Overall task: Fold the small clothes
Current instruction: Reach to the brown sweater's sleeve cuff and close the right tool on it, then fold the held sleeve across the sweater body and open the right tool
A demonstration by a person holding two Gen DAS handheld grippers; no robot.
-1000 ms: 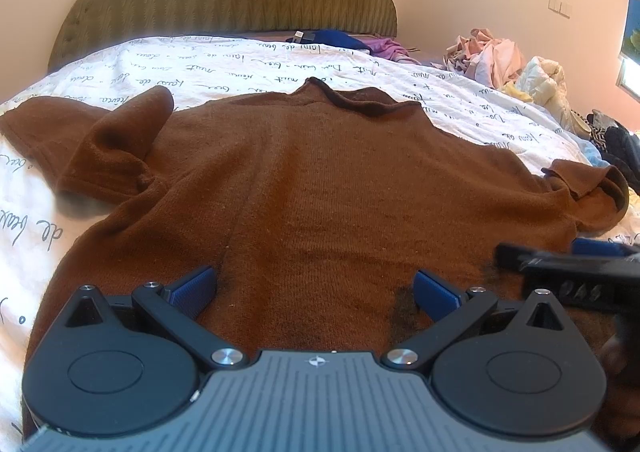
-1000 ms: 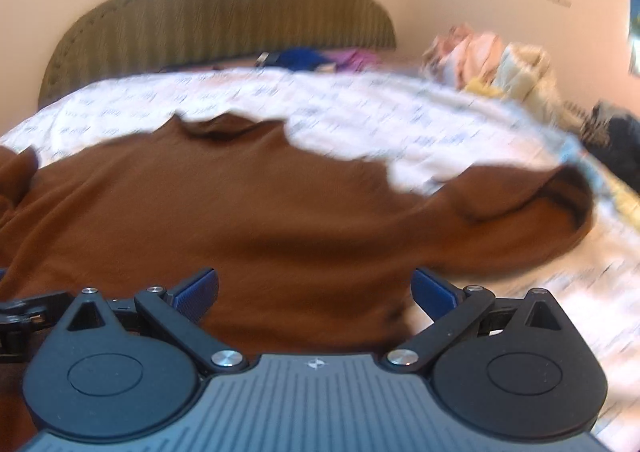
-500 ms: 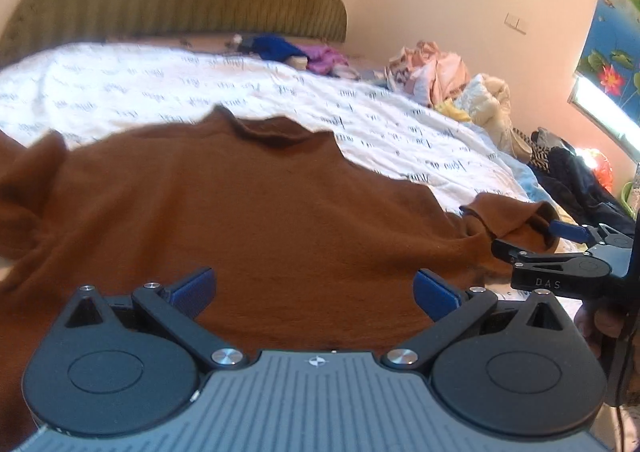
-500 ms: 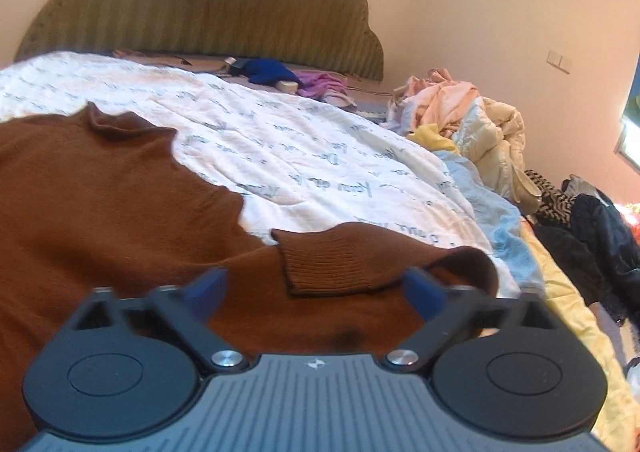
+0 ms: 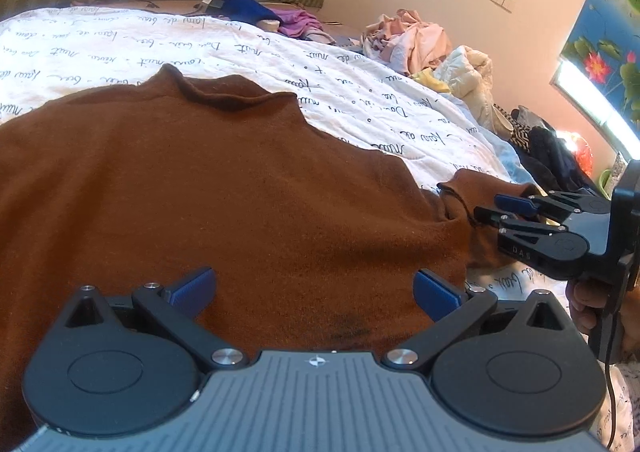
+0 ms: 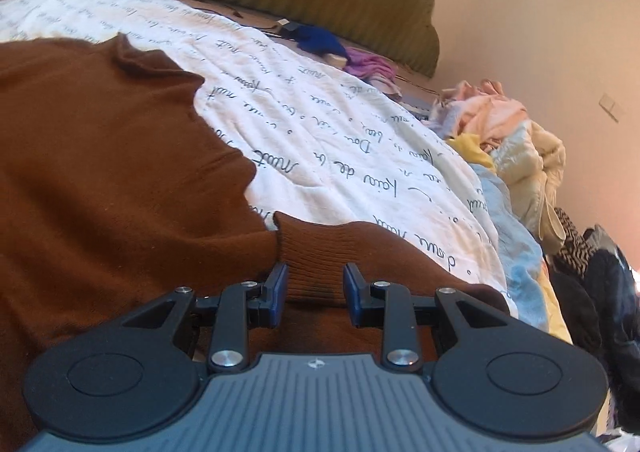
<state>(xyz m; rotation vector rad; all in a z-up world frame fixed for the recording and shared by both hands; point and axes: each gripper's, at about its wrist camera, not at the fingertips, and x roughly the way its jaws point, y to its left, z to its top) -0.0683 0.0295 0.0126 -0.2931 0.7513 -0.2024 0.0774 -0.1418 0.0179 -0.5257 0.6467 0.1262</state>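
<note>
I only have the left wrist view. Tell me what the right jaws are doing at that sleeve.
Observer: In the right wrist view, the right gripper straddles the ribbed cuff of the brown sweater, with one jaw on each side.
Operator: Say whether it's pinched.
Observer: I cannot tell. The jaws stand partly closed and the cuff fills the gap between them.
Operator: Report which way the cuff's end faces.
Observer: Its edge faces the sweater's body and lies against it.
</note>
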